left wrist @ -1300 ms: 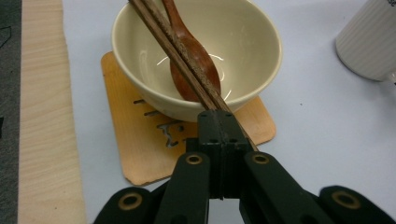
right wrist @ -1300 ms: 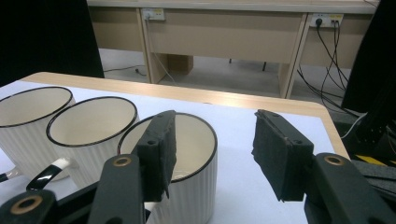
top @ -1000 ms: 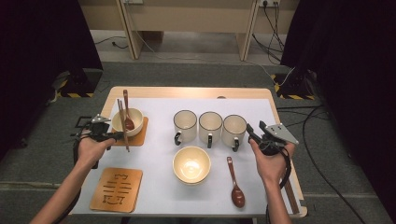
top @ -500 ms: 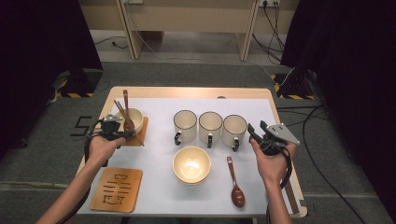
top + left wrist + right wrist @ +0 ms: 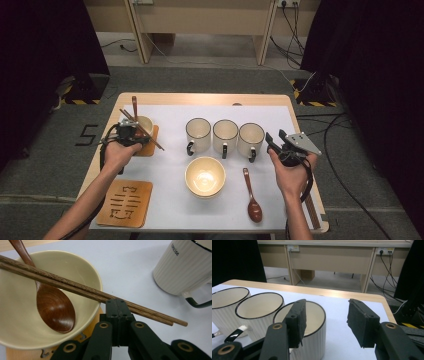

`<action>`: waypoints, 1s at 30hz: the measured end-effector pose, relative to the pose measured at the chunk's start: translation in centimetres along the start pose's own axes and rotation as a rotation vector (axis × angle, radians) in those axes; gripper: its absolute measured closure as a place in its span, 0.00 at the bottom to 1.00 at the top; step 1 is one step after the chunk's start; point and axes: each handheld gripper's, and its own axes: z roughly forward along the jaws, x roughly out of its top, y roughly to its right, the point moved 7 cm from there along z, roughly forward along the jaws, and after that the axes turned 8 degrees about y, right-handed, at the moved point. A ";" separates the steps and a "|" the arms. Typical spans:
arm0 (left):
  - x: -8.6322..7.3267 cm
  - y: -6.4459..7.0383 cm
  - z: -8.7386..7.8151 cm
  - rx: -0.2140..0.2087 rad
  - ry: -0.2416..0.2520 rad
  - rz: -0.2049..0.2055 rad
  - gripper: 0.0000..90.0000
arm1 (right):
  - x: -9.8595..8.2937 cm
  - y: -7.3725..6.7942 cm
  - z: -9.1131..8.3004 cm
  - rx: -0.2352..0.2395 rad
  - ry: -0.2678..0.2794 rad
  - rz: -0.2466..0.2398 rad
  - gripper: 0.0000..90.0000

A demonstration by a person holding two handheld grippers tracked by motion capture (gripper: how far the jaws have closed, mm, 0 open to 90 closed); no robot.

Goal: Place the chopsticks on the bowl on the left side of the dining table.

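Note:
My left gripper [image 5: 136, 132] [image 5: 116, 307] is shut on a pair of brown chopsticks [image 5: 156, 143] [image 5: 62, 285]. They lie slanted across a cream bowl [image 5: 146, 123] [image 5: 82, 267] on a wooden coaster [image 5: 151, 145]. A brown spoon [image 5: 134, 104] [image 5: 55, 307] rests in that bowl. My right gripper [image 5: 276, 138] [image 5: 325, 322] stands open near the right table edge. It is beside the rightmost of three white ribbed mugs [image 5: 251, 136] [image 5: 309, 350], with nothing between its jaws.
Two more mugs [image 5: 198, 131] [image 5: 225, 133] stand in a row mid-table. In front of them are a second cream bowl [image 5: 205, 175] and a second brown spoon [image 5: 252, 197]. A bare patterned coaster [image 5: 125, 202] lies front left. A white mat [image 5: 170, 210] covers the table.
My left gripper has swung the chopsticks from nearly lengthwise beside the bowl to slanted across its rim, tips pointing front right. The right gripper has not moved.

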 end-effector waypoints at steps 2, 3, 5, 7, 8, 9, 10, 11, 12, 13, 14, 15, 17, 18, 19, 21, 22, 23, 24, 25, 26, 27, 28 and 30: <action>0.2 0.1 0.3 0.000 -0.003 -0.001 0.99 | 0.0 0.0 0.0 0.000 -0.004 0.001 0.55; 0.2 0.1 0.4 0.000 0.001 -0.005 0.99 | 0.0 0.0 0.0 0.000 -0.004 0.002 0.55; 0.4 0.2 0.6 -0.001 0.002 -0.006 0.99 | 0.0 0.0 0.0 0.000 -0.004 0.001 0.55; 0.5 0.3 0.6 -0.001 0.005 -0.007 0.99 | 0.0 0.0 0.0 0.000 0.001 -0.003 0.55; 0.5 0.3 0.7 0.000 0.007 -0.008 0.99 | 0.0 0.1 0.0 -0.002 0.002 -0.004 0.55; 0.6 0.3 0.7 0.001 0.008 -0.008 0.99 | 0.0 0.1 0.0 -0.002 0.003 -0.004 0.55; 0.6 0.3 0.7 0.000 0.008 -0.008 0.99 | 0.0 0.1 0.0 -0.002 0.004 -0.004 0.55; 0.7 0.3 0.6 -0.001 0.010 -0.009 0.99 | 0.0 0.1 0.0 -0.002 0.003 -0.004 0.55; 0.8 0.3 0.4 -0.005 0.015 -0.005 0.99 | 0.0 0.1 -0.1 -0.003 0.001 0.000 0.55; 0.9 0.3 0.3 -0.008 0.019 -0.003 0.99 | 0.1 0.1 -0.1 -0.002 0.002 -0.001 0.55; 1.1 0.3 0.1 -0.007 0.025 -0.004 0.99 | 0.1 0.1 -0.1 -0.001 0.004 0.000 0.55; 1.1 0.3 0.1 -0.007 0.025 -0.004 0.99 | 0.1 0.1 -0.1 -0.001 0.004 0.000 0.55; 2.2 -0.4 -0.4 0.006 0.060 -0.013 0.99 | 0.1 0.1 -0.1 0.000 0.003 0.001 0.55; 2.5 -0.7 -0.4 0.013 0.062 -0.014 0.99 | 0.1 0.1 -0.1 -0.001 0.003 -0.001 0.55; 3.0 -1.1 -0.4 0.024 0.074 -0.017 0.99 | 0.1 0.1 -0.1 0.000 0.002 0.001 0.55; 3.9 -2.2 -0.1 0.052 0.085 -0.019 0.99 | 0.1 0.1 -0.1 0.000 0.003 0.001 0.55; 4.4 -2.8 0.2 0.068 0.089 -0.014 0.99 | 0.2 0.1 -0.1 -0.001 0.007 0.003 0.55; 4.7 -3.2 0.6 0.079 0.087 -0.012 0.99 | 0.2 0.1 -0.1 -0.001 0.007 0.001 0.55; 4.7 -3.2 0.6 0.079 0.087 -0.012 0.99 | 0.2 0.1 -0.2 -0.001 0.007 0.002 0.55; 5.1 -4.0 1.3 0.102 0.079 -0.011 0.99 | 0.2 0.1 -0.1 -0.001 0.008 0.003 0.55; 5.1 -4.2 1.6 0.111 0.073 -0.008 0.99 | 0.2 0.0 -0.1 0.000 0.008 0.004 0.55; 5.2 -4.6 2.0 0.131 0.064 0.004 0.99 | 0.2 0.0 -0.1 0.001 0.008 0.003 0.55; 5.3 -4.8 2.2 0.142 0.060 0.010 0.99 | 0.2 0.0 -0.1 0.002 0.006 0.004 0.55; 5.2 -5.0 2.5 0.154 0.051 0.014 0.99 | 0.1 0.1 -0.1 0.003 0.003 0.003 0.55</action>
